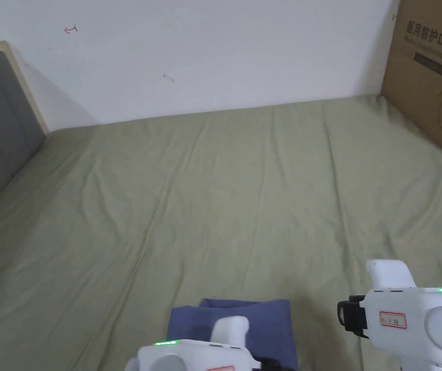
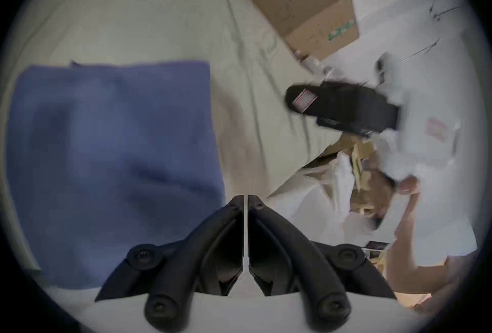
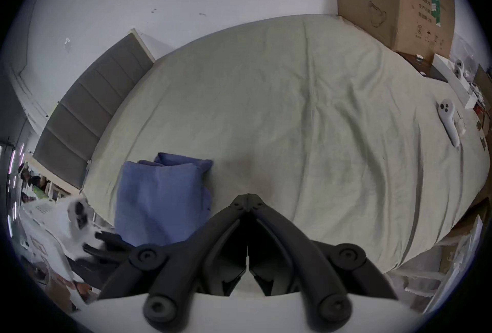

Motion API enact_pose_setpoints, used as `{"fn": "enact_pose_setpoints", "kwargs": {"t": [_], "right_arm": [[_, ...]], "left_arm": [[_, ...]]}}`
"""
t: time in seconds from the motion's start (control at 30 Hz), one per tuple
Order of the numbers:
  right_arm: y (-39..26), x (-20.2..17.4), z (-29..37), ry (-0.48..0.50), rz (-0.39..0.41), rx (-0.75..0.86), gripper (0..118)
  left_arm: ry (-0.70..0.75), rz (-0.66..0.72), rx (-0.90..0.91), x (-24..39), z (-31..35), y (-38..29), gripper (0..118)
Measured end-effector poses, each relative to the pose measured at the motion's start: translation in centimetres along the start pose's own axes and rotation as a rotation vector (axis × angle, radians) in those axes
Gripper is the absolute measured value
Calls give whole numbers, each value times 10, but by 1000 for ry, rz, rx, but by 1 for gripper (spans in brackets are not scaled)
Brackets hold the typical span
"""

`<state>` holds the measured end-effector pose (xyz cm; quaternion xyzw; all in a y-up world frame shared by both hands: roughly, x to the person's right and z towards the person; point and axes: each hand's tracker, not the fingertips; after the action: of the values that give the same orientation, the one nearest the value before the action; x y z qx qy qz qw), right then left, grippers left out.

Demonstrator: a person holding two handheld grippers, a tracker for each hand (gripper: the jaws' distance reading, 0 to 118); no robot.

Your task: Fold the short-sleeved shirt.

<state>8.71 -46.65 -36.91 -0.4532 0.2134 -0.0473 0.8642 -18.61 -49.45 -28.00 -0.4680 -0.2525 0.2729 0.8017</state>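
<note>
Left tongs (image 2: 245,199) and right tongs (image 3: 247,198): each pair is clenched, jaws meeting, with nothing between them. In the head view the left tongs sit at 6 o'clock, the right at 4 o'clock. The shirt (image 1: 258,323), a blue folded bundle, lies on the bed (image 1: 244,193) near its front edge, at 6 o'clock in the head view, clear of both tongs. Judged from its compact shape, folding looks complete or nearly so; any last step would be to press the top layer flat and square its uneven far corner without dragging the stack. Beyond the shirt, the bed lies free toward 12 o'clock. Limits: headboard (image 1: 0,125) at 9 o'clock, box (image 1: 430,77) at 2 o'clock, wall (image 1: 205,53) behind.
</note>
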Motion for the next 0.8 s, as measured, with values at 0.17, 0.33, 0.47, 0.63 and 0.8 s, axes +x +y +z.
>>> {"fn": "enact_pose_setpoints", "kwargs": {"t": [0.17,0.33,0.47,0.63,0.8], "right_arm": [[6,-49,-12,103,113,-14,0],[-7,-96,-53,176,197,-116,0],[-25,-104,-102,134,211,-237,0],[-22,-96,-112,151,111,-240,0],[-23,-103,-112,135,165,-243,0]], "left_arm": [[0,73,157,-41,77,10,2],[76,197,240,-102,127,0,2],[20,311,293,-140,144,-15,3],[-6,343,314,-159,136,-21,93],[-73,348,266,-168,106,-11,115]]}}
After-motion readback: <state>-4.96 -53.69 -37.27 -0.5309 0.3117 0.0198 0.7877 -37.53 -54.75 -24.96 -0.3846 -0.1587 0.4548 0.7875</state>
